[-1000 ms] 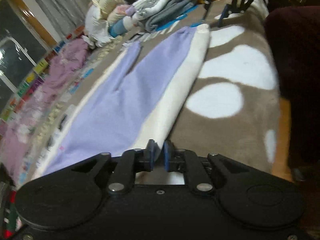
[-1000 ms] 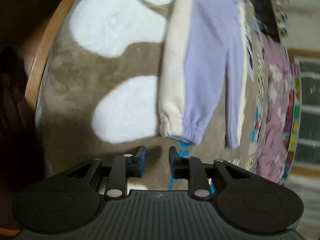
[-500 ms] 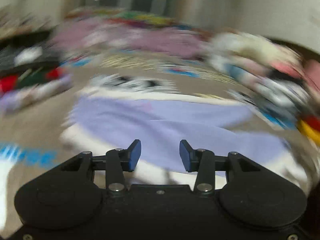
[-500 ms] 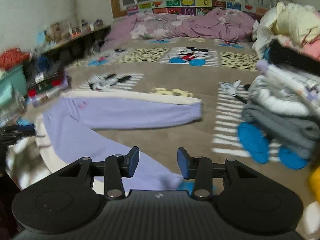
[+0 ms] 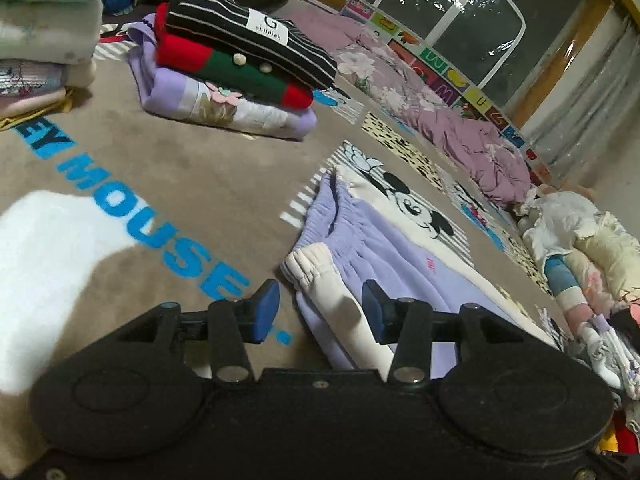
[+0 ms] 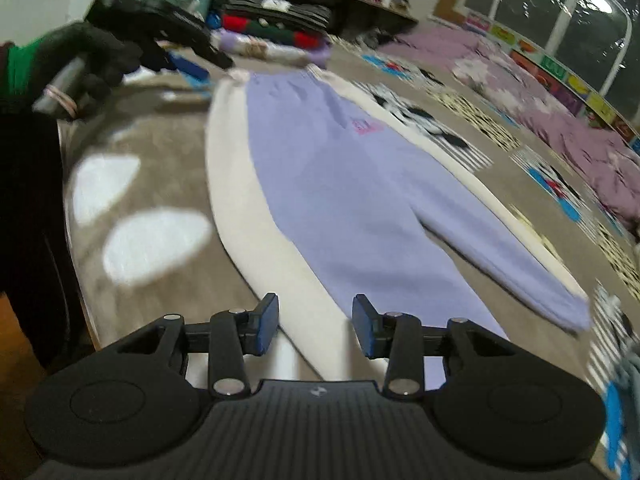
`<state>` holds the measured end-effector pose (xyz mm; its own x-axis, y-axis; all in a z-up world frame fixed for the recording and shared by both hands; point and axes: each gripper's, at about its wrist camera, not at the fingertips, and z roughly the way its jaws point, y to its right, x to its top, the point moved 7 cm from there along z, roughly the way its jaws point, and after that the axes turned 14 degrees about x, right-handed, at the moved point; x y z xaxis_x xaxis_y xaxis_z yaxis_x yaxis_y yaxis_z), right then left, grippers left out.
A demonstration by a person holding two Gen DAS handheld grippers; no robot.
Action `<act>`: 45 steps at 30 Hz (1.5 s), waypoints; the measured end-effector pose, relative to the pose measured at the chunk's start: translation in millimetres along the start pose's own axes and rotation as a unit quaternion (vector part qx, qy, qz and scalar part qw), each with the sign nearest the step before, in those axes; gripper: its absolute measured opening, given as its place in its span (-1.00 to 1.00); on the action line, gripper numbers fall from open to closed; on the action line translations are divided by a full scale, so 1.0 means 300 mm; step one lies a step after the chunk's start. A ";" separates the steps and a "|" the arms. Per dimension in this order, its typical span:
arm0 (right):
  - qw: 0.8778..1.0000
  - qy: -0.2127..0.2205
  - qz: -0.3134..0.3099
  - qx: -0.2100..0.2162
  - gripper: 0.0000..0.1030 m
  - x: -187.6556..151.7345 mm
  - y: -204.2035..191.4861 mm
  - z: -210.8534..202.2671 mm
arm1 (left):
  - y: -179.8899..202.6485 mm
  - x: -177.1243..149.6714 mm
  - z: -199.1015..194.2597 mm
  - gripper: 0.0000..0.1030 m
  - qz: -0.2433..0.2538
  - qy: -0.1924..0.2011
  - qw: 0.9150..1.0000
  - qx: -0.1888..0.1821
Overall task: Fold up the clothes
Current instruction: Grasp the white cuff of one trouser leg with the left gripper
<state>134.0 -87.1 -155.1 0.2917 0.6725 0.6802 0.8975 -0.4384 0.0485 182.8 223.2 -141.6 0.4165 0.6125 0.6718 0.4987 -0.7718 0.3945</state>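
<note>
Lavender sweatpants with cream side panels (image 6: 340, 184) lie flat on a grey-brown Mickey Mouse blanket (image 5: 168, 176) that covers the bed, waistband toward the stacked clothes and both legs running toward the right wrist camera. Left tool (image 5: 320, 308): jaws wide apart, holding nothing, low over the waistband end, with the cream corner of the waistband (image 5: 316, 268) lying between and just beyond the blue fingertips (image 5: 267, 307). Right tool (image 6: 315, 325): jaws likewise wide apart and empty, poised above the cream side panel of the nearer leg, close to the blanket's near edge. In the right wrist view the left tool (image 6: 188, 46) appears at upper left, gripped by a black-gloved hand (image 6: 96, 60). A folded stack of striped, red-green and lavender garments (image 5: 236, 68) sits beyond the waistband; a rumpled mauve floral quilt (image 5: 460, 128) lies along the far edge below the window (image 5: 452, 12).
</note>
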 end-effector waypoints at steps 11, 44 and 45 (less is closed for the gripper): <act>0.998 -0.003 0.025 0.050 -0.30 0.065 -0.018 0.165 | 0.038 0.043 0.108 -0.73 0.018 0.008 1.000 0.013; 0.991 -0.040 -0.130 -0.005 -0.89 0.131 -0.137 0.212 | -0.139 0.077 -0.003 -0.76 -0.087 0.005 0.995 -0.058; 0.992 -0.037 -0.124 0.008 -0.89 0.134 -0.144 0.195 | -0.139 0.077 -0.006 -0.76 -0.085 0.005 0.995 -0.060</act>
<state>126.3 -6.2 -172.8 0.0834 0.8006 0.5934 0.9499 -0.2438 0.1954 170.3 269.4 -141.5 0.3255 0.7351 0.5947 0.4669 -0.6719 0.5750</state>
